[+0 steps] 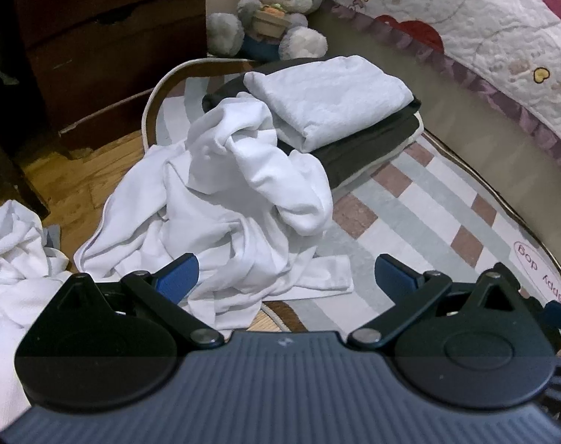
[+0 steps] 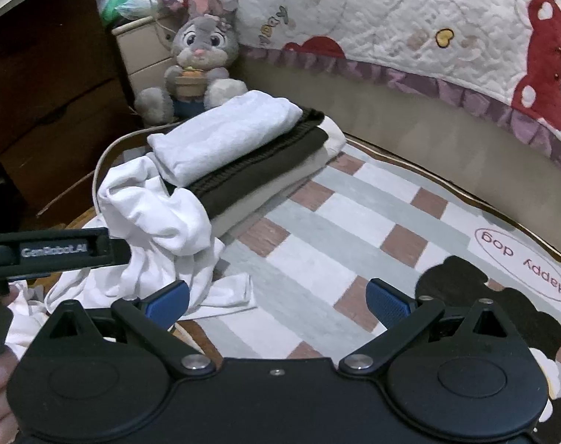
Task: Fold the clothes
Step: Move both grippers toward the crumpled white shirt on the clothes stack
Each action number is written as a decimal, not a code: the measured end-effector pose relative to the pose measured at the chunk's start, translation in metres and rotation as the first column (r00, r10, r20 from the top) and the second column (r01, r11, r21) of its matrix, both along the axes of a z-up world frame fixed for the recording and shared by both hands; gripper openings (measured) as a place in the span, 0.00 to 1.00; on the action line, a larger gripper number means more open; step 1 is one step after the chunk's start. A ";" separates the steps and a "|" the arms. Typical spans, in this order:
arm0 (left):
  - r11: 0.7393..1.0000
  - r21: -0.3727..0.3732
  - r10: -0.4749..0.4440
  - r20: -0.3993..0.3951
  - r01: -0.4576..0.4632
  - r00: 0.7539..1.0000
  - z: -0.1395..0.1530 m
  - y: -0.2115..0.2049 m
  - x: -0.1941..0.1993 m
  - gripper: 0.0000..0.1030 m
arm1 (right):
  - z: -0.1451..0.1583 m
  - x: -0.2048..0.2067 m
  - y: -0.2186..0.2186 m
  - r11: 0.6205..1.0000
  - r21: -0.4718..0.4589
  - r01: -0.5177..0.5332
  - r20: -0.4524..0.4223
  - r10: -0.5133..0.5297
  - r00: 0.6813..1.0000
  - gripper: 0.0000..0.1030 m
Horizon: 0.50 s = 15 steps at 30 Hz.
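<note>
A crumpled white garment lies in a heap on the checked rug, just ahead of my left gripper, which is open and holds nothing. Behind the heap stands a stack of folded clothes: a white piece on top, a dark one under it, a beige one lowest. In the right wrist view the same white garment lies to the left of my open, unladen right gripper, and the folded stack sits further back. The left gripper's body crosses the left edge.
A second white crumpled cloth lies on the wooden floor at left. A grey plush rabbit sits behind the stack. A dark wooden cabinet stands at the left, and a quilt-covered bed runs along the back right.
</note>
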<state>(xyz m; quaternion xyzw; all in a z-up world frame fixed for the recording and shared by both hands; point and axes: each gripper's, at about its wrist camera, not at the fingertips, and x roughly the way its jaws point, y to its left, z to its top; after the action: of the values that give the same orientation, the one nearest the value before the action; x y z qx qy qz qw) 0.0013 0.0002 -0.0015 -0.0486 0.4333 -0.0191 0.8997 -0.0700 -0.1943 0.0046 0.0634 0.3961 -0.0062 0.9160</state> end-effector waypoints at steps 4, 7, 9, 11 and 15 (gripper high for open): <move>1.000 -0.004 0.028 -0.036 -0.028 0.999 -0.008 0.001 0.007 1.00 | -0.003 0.005 0.004 1.000 -0.010 -0.009 -0.009 0.009 1.000 1.00; 0.999 -0.006 0.049 -0.064 -0.049 0.997 -0.014 0.002 0.012 1.00 | -0.005 0.008 0.007 1.000 -0.018 -0.016 -0.015 0.016 1.000 1.00; 0.998 -0.007 0.057 -0.068 -0.057 0.996 -0.017 0.007 0.014 1.00 | -0.009 0.010 0.009 1.000 0.002 -0.022 -0.013 0.022 1.000 1.00; 0.998 -0.006 0.062 -0.070 -0.063 0.996 -0.020 0.009 0.016 1.00 | -0.013 0.010 0.007 0.999 0.021 -0.028 -0.014 0.028 0.999 1.00; 0.998 0.003 0.063 -0.078 -0.063 0.995 -0.021 0.005 0.019 1.00 | -0.021 0.011 0.005 0.999 0.030 -0.032 -0.027 0.033 0.999 1.00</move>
<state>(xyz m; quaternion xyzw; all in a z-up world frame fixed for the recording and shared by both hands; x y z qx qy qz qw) 0.0199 0.0051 -0.0228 -0.0627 0.4665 0.0113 0.8822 -0.0586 -0.1895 -0.0168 0.0704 0.4098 0.0136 0.9093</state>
